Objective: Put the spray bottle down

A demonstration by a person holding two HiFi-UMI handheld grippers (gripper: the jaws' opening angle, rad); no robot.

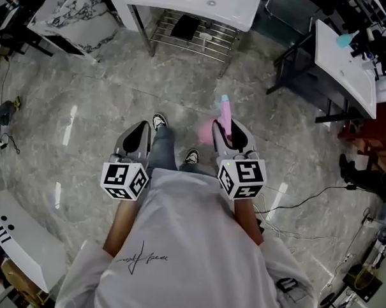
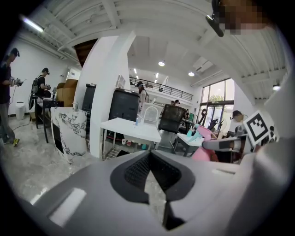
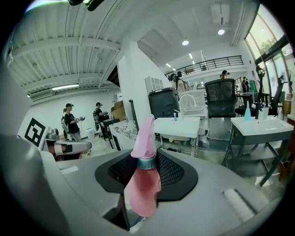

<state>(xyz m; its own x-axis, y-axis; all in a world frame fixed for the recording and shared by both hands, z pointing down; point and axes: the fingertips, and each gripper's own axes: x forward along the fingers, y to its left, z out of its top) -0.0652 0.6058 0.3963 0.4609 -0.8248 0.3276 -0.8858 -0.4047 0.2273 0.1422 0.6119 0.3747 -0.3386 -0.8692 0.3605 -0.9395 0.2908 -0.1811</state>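
1. Fingers [image 3: 173, 171] of the right gripper [image 3: 147, 168] are clamped on the pink bottle [image 3: 143, 189] at its neck, by the teal collar. Black mesh pads are pressed on both sides.
2. The trigger head is pointed up and away from the right gripper's camera, and the body is hung toward the camera, between the jaw bases.
3. In the head view the bottle [image 1: 225, 116] is seen sticking out ahead of the right gripper [image 1: 231, 133]. It is held in the air over the floor [image 1: 87, 101] and is set on no surface.
4. Left gripper [image 2: 150, 159]: the fingers [image 2: 136, 171] are closed tip to tip and nothing is held. Only a sliver of floor is seen through the slit below the tips.
5. In the head view the left gripper [image 1: 139, 134] is held level with the right one and well apart from it. Marker cubes [image 1: 123, 179] [image 1: 242, 178] are carried at both rear ends.
6. Two shoes [image 1: 158, 121] [image 1: 191, 157] are seen between the grippers, on the grey marble-pattern floor.
7. A white table [image 1: 193, 3] is placed ahead, with a wire rack [image 1: 192, 32] under it. It is well apart from the bottle.
8. A marble slab [image 1: 78, 11] is propped at far left, and a second table [image 1: 344, 61] stands at far right.
9. Cables [image 1: 306, 200] are laid on the floor at right.
10. Other people [image 3: 71, 122] are seen standing in the background.
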